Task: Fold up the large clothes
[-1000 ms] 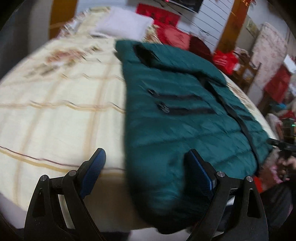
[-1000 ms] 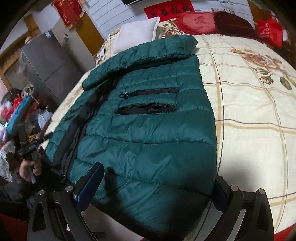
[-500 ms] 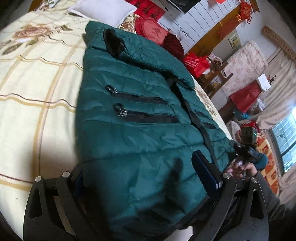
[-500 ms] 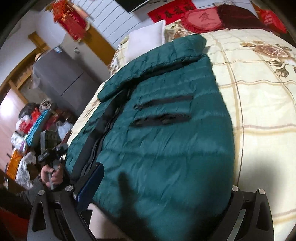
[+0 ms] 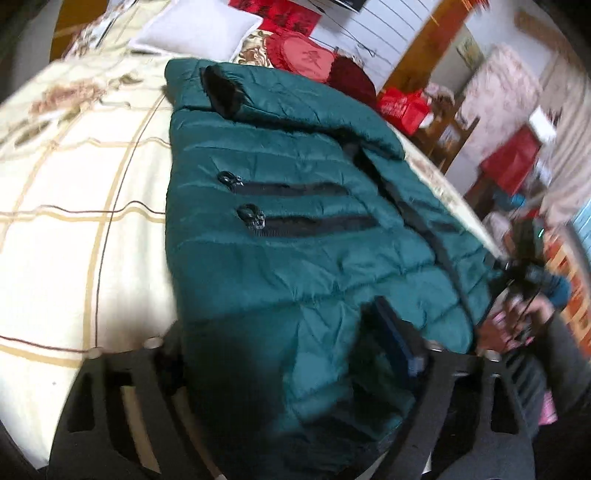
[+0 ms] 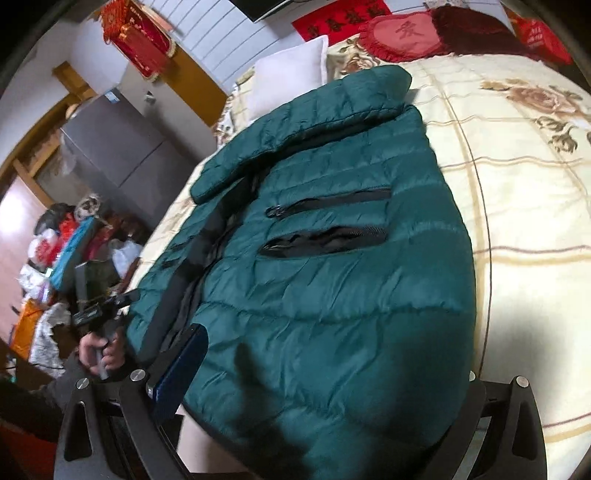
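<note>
A dark green quilted jacket (image 5: 295, 240) lies flat on the bed with two black zip pockets facing up and one sleeve folded across the collar end; it also shows in the right wrist view (image 6: 332, 277). My left gripper (image 5: 284, 354) is open, its jaws wide apart on either side of the jacket's near hem, which covers the left finger. My right gripper (image 6: 325, 373) is open too, straddling the hem at the other near corner; its right finger is hidden under the fabric.
The bed has a cream checked cover with flower prints (image 6: 535, 221). A white pillow (image 5: 195, 29) and red cushions (image 5: 306, 59) lie at its head. Cluttered bags and furniture stand beside the bed (image 6: 66, 240). A grey cabinet (image 6: 118, 147) stands beyond it.
Both grippers have moved in onto the jacket's near hem, so that fabric now lies between the open jaws. The left wrist view swung back and forth. The jacket has not shifted.
</note>
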The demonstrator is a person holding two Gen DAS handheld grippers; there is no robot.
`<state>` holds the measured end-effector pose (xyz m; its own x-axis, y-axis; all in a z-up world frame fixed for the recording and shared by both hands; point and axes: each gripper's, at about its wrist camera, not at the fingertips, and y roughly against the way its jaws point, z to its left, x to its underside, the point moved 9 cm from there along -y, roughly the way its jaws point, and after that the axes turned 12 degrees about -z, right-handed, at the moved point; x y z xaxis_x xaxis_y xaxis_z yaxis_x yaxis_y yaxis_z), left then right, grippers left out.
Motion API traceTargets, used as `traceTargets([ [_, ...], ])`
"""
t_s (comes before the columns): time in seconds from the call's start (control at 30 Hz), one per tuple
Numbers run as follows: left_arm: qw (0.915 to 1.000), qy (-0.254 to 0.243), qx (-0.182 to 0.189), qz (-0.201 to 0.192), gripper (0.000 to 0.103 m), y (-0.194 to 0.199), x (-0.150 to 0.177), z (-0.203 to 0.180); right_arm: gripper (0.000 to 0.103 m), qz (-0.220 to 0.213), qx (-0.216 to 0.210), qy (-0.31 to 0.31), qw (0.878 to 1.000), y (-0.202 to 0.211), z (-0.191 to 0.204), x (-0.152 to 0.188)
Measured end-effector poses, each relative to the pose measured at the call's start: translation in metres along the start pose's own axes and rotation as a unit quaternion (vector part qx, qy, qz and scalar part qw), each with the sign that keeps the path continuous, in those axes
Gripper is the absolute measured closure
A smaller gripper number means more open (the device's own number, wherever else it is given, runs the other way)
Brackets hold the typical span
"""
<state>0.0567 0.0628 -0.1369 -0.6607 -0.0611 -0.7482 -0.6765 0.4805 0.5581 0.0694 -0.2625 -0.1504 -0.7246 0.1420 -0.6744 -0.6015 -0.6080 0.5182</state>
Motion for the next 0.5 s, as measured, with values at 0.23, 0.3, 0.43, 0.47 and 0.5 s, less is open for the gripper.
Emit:
traceTargets([
  [0.23, 0.9996, 0.021, -0.017, -0.009, 0.052, 0.006, 0.004, 0.022, 0.036, 0.026, 0.022, 0.051, 0.998, -0.003, 0.004, 0.009],
  [0.3, 0.9996, 0.017, -0.018, -0.012, 0.05, 0.003, 0.003, 0.017, 0.036, 0.023, 0.019, 0.057, 0.998, -0.001, 0.003, 0.012],
  [0.43, 0.9994, -0.007, -0.028, -0.017, 0.043, 0.0, 0.004, 0.008, 0.046, 0.025, 0.022, 0.066, 0.997, 0.001, 0.001, 0.015],
  [0.47, 0.9993, -0.007, -0.031, -0.018, 0.043, 0.0, 0.003, 0.008, 0.05, 0.027, 0.027, 0.071, 0.997, 0.002, 0.001, 0.015],
  [0.5, 0.9992, -0.007, -0.034, -0.019, 0.043, 0.0, 0.003, 0.008, 0.053, 0.028, 0.034, 0.076, 0.996, 0.002, 0.0, 0.015],
])
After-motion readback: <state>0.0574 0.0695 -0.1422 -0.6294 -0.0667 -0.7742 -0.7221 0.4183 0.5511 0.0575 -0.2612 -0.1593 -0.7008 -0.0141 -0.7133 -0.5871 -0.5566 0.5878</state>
